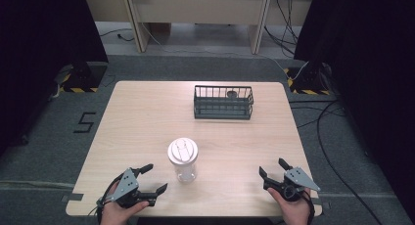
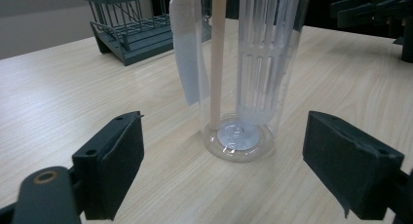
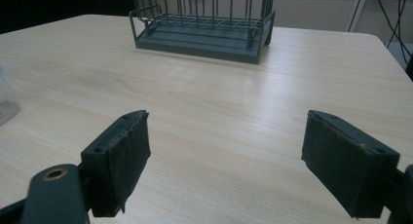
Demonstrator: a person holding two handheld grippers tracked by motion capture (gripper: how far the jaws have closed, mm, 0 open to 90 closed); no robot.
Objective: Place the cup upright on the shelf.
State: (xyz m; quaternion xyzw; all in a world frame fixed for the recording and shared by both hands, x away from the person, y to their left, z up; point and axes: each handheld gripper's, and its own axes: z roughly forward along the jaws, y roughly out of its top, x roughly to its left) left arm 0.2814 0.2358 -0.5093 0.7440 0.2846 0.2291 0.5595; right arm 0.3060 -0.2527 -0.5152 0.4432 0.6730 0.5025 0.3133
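A clear plastic bottle (image 1: 183, 161) with a white lid (image 1: 182, 150) stands upright near the front middle of the table. In the left gripper view the bottle (image 2: 243, 87) rises just beyond my jaws, with a ribbed insert and a white strip inside. My left gripper (image 1: 152, 180) sits open at the front left, a short way left of the bottle. My left gripper (image 2: 223, 168) holds nothing. At the front right my right gripper (image 1: 273, 168) is open and empty, and the right gripper (image 3: 225, 158) faces bare tabletop.
A dark wire basket (image 1: 223, 102) stands at the back middle of the wooden table (image 1: 147, 117), with a small dark round thing inside. The basket (image 3: 202, 24) is far ahead in the right gripper view. Cables lie on the floor at the right.
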